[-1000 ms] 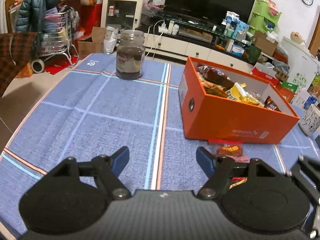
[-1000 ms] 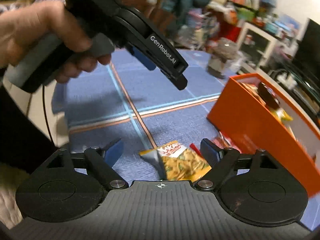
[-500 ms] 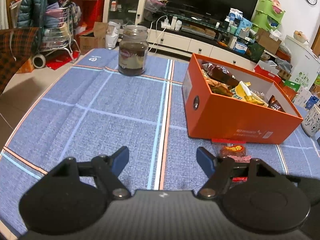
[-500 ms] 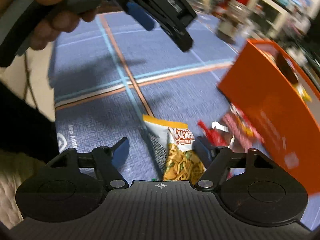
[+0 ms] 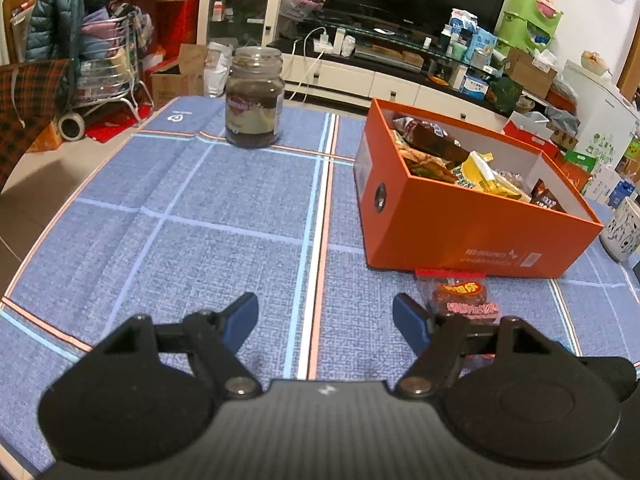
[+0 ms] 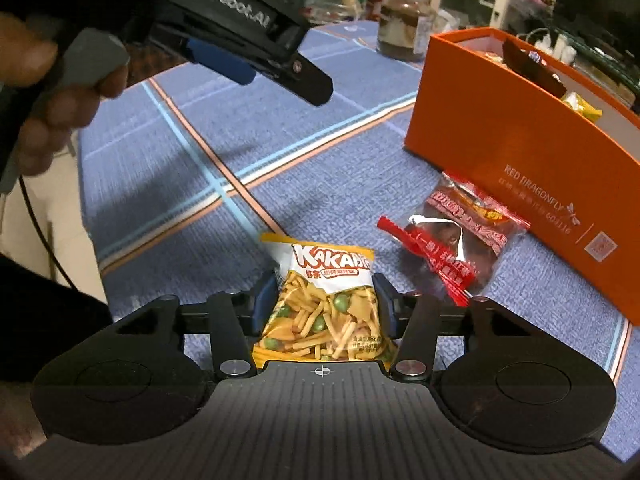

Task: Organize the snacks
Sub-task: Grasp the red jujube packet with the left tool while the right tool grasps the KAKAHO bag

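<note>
The right gripper (image 6: 325, 304) is closing on the yellow snack bag (image 6: 326, 312) lying on the blue tablecloth (image 6: 168, 184) — the slick, puffy film could be slipping out. Beyond, the left gripper (image 5: 325, 316) is hanging open, empty — the orange box (image 6: 520, 152) is waiting farther back.

A wide stretch of the blue cloth (image 5: 200, 216) lay bare between the jar (image 5: 254, 98) at the far edge and the orange box (image 5: 460, 224) on the right. A red packet (image 6: 460, 232) lay just beside the box's near wall, narrowing the way there. Over the cloth's left side the left gripper (image 6: 280, 64) hung in the air, blocking a high pass.
</note>
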`<state>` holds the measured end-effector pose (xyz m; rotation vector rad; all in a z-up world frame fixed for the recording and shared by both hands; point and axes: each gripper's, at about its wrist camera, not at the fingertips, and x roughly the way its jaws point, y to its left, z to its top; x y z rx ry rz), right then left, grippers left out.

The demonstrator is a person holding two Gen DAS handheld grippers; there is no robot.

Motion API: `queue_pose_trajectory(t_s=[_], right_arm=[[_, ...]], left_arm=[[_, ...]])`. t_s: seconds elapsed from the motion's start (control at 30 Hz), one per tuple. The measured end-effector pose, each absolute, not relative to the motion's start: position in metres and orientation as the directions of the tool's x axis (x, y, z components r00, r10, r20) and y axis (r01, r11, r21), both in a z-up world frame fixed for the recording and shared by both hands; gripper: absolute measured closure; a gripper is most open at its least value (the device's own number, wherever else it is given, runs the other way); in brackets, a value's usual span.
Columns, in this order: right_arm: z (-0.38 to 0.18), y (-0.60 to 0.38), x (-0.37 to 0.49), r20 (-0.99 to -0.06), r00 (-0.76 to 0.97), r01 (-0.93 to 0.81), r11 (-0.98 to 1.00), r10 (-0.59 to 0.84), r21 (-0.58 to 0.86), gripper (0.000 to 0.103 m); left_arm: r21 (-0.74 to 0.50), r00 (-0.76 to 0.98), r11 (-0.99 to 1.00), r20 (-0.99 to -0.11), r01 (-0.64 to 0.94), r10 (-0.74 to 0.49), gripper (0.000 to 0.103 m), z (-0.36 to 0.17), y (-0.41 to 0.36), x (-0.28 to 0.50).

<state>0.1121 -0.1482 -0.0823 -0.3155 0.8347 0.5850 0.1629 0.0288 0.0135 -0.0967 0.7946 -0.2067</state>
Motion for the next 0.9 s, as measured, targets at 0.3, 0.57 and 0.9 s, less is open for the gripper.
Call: queue_pose_trajectory(t_s=[0.3, 0.57, 0.9], right_arm=[[-0.024, -0.191, 0.090, -0.630, 0.696, -0.466, 0.884, 0.345, -0.031, 0.072], [-0.039, -0.293, 0.112, -0.648, 0.760, -0.094, 0.995, 0.061, -0.016, 0.072], [-0.075, -0.320, 0.115, -0.725, 0.687, -0.039, 0.999, 0.043, 0.022, 0.072]], left_arm=[[-0.164, 0.677, 0.979, -0.707, 0.123, -0.204, 0.027, 0.011, 0.014, 0.172], [-0.153, 0.641, 0.970, -0.729, 0.190, -0.240, 0.026, -0.007, -0.045, 0.179], [-0.155, 0.598, 0.955, -0.751, 0.254, -0.281, 0.026, -0.029, -0.100, 0.193]])
